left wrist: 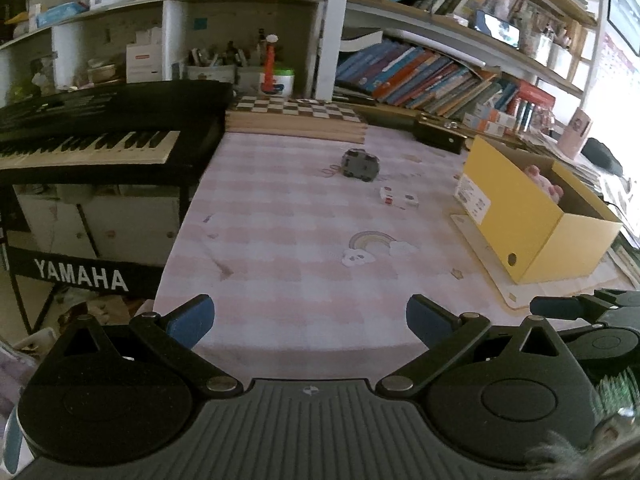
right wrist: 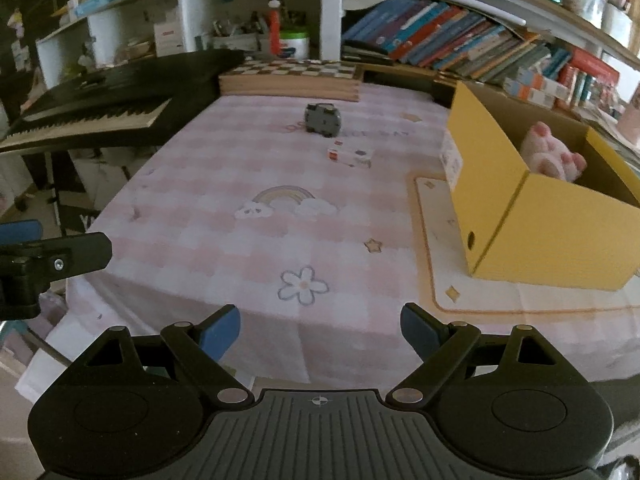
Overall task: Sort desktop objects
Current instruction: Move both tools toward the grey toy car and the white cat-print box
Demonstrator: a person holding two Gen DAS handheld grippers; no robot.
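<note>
On tablecloth [right wrist: 240, 264], one toy car [right wrist: 322, 119], one small box [right wrist: 351, 156], both tools [left wrist: 310, 322] [right wrist: 320, 330] wide.

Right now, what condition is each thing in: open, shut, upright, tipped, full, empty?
Left hand-held gripper: open, holding nothing.
Right hand-held gripper: open, holding nothing.
Yellow box: open-topped, upright on the table.
Pink plush toy: lying inside the yellow box.
Grey toy car: tipped over, wheels showing.
Small white carton: lying flat, appears closed.

Checked tablecloth [right wrist: 224, 240] with toy car [right wrist: 322, 119], small carton [right wrist: 351, 156], yellow box [right wrist: 532, 216].
</note>
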